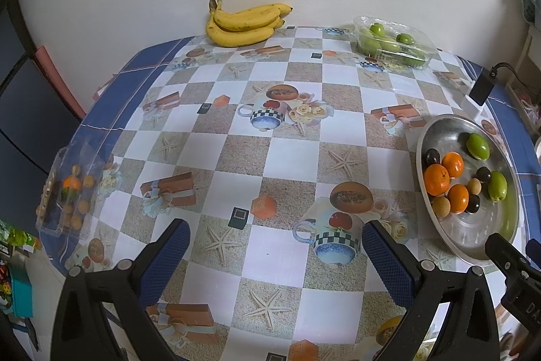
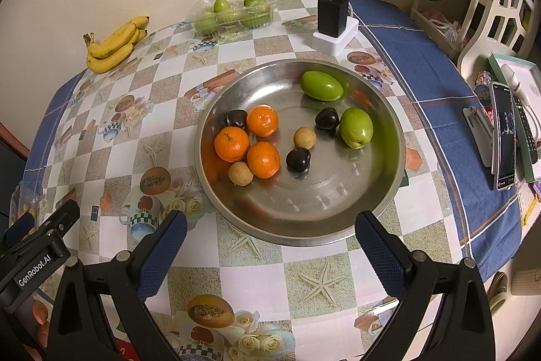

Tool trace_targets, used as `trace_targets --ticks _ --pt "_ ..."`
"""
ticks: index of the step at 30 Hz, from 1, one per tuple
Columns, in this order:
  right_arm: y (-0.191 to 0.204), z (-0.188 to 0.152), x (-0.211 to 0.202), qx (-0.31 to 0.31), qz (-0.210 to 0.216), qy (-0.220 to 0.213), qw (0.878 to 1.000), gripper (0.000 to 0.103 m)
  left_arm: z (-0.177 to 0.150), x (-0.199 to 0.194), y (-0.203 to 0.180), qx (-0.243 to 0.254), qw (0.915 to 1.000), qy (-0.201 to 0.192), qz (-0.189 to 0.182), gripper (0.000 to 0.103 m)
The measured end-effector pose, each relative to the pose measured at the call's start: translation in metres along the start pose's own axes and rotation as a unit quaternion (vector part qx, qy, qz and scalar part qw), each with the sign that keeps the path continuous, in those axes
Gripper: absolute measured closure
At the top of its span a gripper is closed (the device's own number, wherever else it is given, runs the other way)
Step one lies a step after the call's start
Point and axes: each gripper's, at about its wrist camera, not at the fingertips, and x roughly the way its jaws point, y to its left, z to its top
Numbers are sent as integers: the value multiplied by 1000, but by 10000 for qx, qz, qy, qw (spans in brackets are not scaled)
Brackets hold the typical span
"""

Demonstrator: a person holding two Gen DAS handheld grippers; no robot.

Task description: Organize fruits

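Steel dish (image 2: 338,219): holds three oranges (image 2: 232,143), two green fruits (image 2: 355,127), three dark plums (image 2: 298,160) and two small tan fruits (image 2: 304,137), loosely mixed, probably pooled for sorting. Beyond the dish, by the wall: bananas (image 2: 113,44), a clear tub of green fruits (image 2: 233,10). Right gripper (image 2: 270,225) spread wide, holding nothing, hovering at the dish's near rim. Left gripper (image 1: 275,234) likewise wide and empty, left of the dish.

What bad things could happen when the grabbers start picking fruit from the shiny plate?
1. The round dark plums and small tan longans lie loose on the smooth steel plate; a nudge could roll them away.
2. The clear plastic box of small oranges sits at the table's edge and might get knocked off.
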Motion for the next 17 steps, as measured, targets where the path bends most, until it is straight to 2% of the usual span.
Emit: trace_targets --ticks 17 --pt "0 2 2 -21 7 48 10000 3 2 -2 0 52 10000 0 -68 0"
